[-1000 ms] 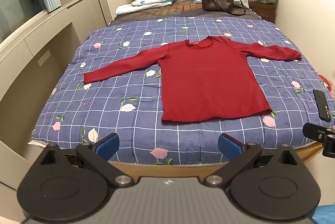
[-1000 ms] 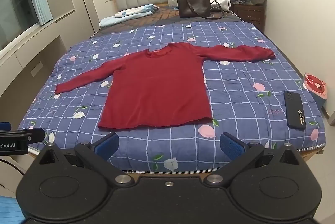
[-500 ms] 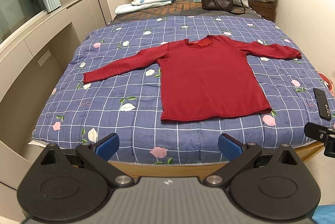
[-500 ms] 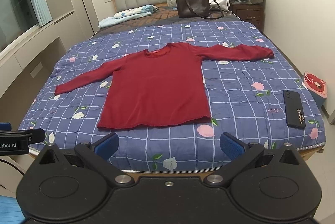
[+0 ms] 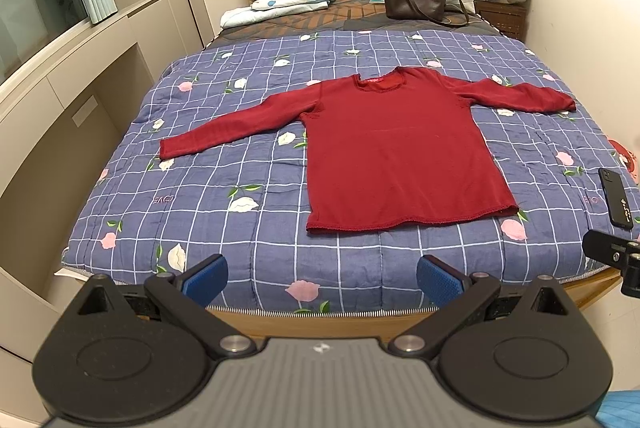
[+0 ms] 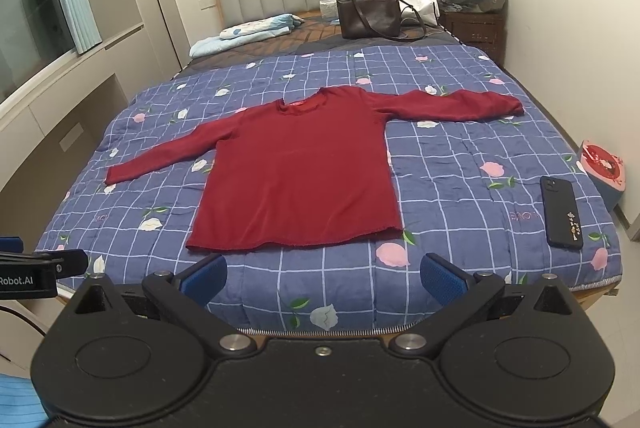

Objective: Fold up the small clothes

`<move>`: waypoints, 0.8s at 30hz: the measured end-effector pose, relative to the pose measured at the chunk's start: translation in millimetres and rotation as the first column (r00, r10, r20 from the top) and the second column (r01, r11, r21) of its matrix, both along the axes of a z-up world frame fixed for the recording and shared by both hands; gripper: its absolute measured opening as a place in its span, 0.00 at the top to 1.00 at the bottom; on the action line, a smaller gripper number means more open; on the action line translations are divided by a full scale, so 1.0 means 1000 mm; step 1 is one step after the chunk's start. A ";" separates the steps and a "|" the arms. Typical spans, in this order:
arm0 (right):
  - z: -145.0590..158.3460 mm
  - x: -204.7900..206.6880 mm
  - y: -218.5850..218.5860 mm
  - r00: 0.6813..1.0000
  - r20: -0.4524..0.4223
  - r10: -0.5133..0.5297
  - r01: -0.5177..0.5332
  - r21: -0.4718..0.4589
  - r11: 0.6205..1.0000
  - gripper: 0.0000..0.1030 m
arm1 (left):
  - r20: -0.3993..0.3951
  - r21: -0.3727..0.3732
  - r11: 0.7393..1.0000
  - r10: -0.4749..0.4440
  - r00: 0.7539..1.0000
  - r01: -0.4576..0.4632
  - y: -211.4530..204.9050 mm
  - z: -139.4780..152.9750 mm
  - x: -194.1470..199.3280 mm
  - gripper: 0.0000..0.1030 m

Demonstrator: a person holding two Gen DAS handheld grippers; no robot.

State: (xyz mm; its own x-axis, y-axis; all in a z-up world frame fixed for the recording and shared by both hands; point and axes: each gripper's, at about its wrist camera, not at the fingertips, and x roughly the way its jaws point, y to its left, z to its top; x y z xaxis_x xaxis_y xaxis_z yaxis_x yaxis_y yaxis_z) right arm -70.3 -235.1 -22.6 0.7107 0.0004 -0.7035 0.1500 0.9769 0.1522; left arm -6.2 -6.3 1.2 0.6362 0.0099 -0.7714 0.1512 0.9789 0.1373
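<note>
A dark red long-sleeved sweater (image 5: 396,148) (image 6: 300,180) lies flat on the blue checked quilt, both sleeves spread out, neck toward the headboard and hem toward me. My left gripper (image 5: 322,278) hangs open over the foot of the bed, short of the hem, its blue pads (image 5: 204,276) wide apart with nothing between them. My right gripper (image 6: 324,278) is open as well, at the same distance from the hem. Each gripper's tip shows at the edge of the other's view.
A black phone (image 6: 561,211) (image 5: 616,197) lies on the quilt (image 5: 240,164) at the right front corner. A brown handbag (image 6: 370,17), folded bedding (image 6: 244,34) and bags sit by the headboard. A cabinet ledge runs along the left; a wall and a pink object (image 6: 602,168) stand on the right.
Both views have drifted very slightly. The sweater lies as before and both grippers stay open.
</note>
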 end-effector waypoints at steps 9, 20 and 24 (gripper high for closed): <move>-0.002 -0.002 -0.001 1.000 -0.003 0.000 0.000 0.006 1.000 0.00 | -0.002 0.001 1.000 0.001 1.000 -0.001 -0.001 -0.001 -0.001 0.00; -0.003 -0.002 -0.003 1.000 -0.005 -0.002 0.003 0.010 1.000 0.00 | 0.000 0.002 1.000 -0.004 1.000 0.004 -0.003 -0.002 -0.006 0.00; -0.002 -0.002 -0.003 1.000 -0.006 -0.002 0.002 0.010 1.000 0.00 | -0.001 0.004 1.000 -0.005 1.000 0.005 -0.005 -0.001 -0.006 0.00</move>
State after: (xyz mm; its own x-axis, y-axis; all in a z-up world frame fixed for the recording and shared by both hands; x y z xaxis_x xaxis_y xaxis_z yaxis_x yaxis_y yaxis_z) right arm -72.7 -238.2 -25.1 0.7068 0.0061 -0.7074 0.1530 0.9750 0.1613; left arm -12.7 -11.7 -0.3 0.6352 0.0103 -0.7723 0.1561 0.9776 0.1413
